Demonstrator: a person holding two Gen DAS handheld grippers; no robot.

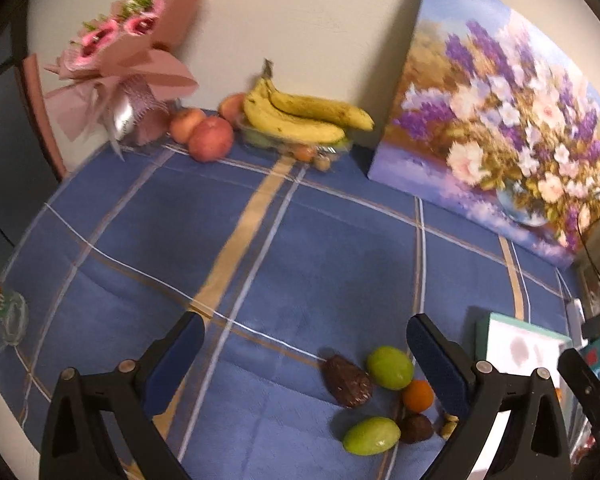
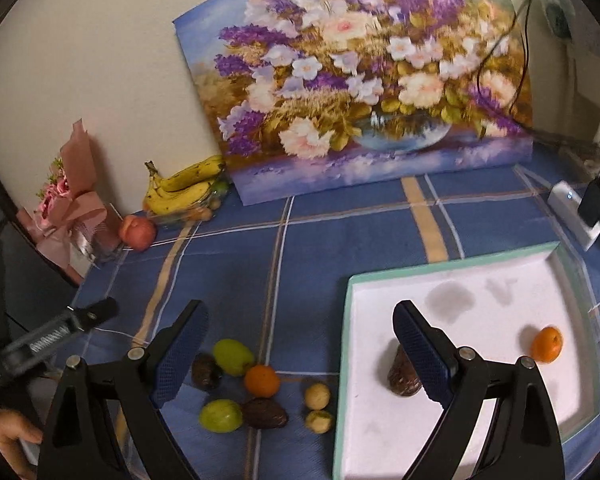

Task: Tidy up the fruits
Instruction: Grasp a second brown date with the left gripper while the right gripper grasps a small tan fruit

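Both tongs wide, empty: left tongs (image 1: 304,348), right tongs (image 2: 300,340). Loose fruit cluster (image 2: 256,388) on tabletop (image 2: 320,240) beside white tray (image 2: 342,360). Small, round, probably light, roll-prone; grip across middle, gently.

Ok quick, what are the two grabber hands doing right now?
Left gripper: open, holding nothing.
Right gripper: open, holding nothing.

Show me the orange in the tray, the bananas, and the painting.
orange in the tray (image 2: 546,344), right wrist view, middle of its peel
bananas (image 1: 300,114), left wrist view, middle of the bunch
painting (image 2: 356,80), right wrist view, canvas centre
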